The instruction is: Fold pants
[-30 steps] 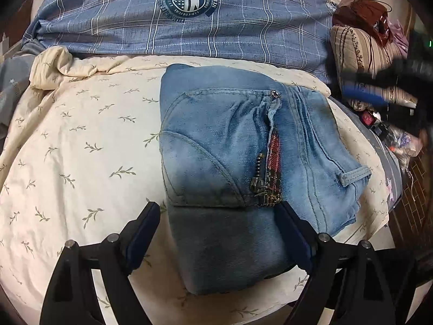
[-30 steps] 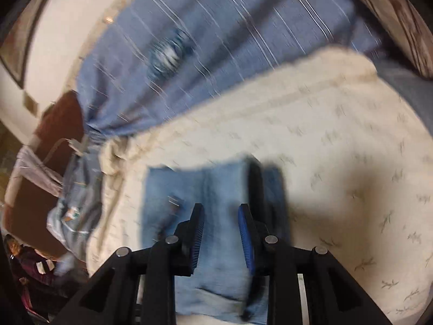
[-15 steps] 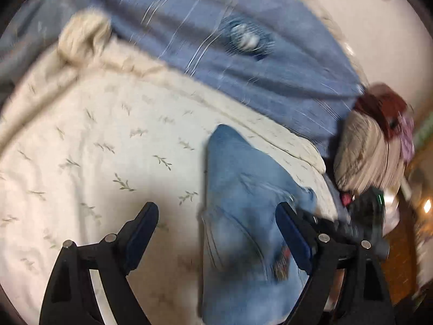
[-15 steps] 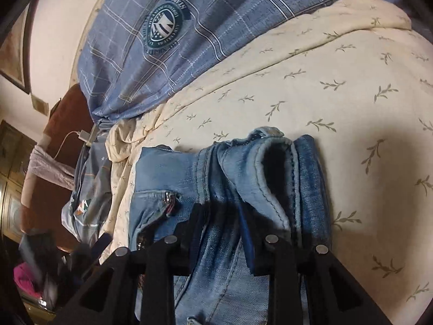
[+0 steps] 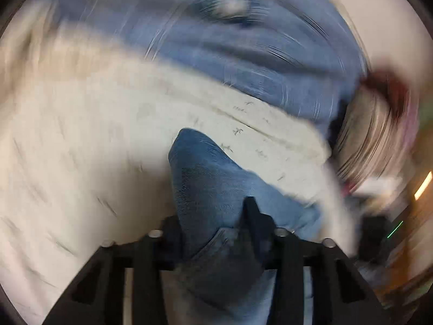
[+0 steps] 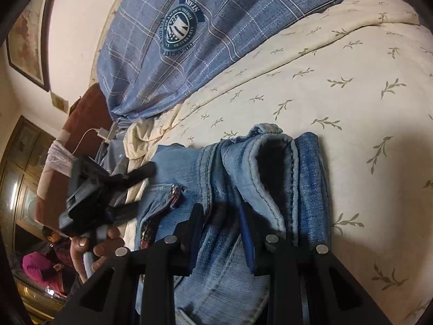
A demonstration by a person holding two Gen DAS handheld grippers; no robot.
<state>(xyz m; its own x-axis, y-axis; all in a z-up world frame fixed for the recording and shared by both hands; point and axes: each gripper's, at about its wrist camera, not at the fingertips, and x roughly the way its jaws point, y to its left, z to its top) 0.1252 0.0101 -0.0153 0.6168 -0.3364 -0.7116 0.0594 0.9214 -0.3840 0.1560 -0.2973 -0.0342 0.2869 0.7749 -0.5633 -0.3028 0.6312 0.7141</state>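
Observation:
The folded blue jeans point(image 6: 243, 168) lie on the cream leaf-print blanket point(image 6: 338, 75). My right gripper point(image 6: 220, 211) is shut on the thick folded edge of the jeans, denim filling the gap between its blue pads. In the left wrist view, which is blurred by motion, my left gripper point(image 5: 211, 219) is closed around a bunched corner of the jeans point(image 5: 205, 178), cloth bulging between the fingers. The left gripper also shows in the right wrist view point(image 6: 108, 189), held by a hand at the jeans' left side.
A blue plaid duvet with a round crest point(image 6: 178, 29) lies past the blanket. A striped pillow point(image 5: 373, 140) is at the right in the left view. A brown headboard point(image 6: 81, 119), a charger cable and a dark wooden cabinet stand beyond the bed's edge.
My left gripper went from wide open over the jeans to closed on their corner, swinging fast. My right gripper stayed clamped on the folded edge; the view barely shifted.

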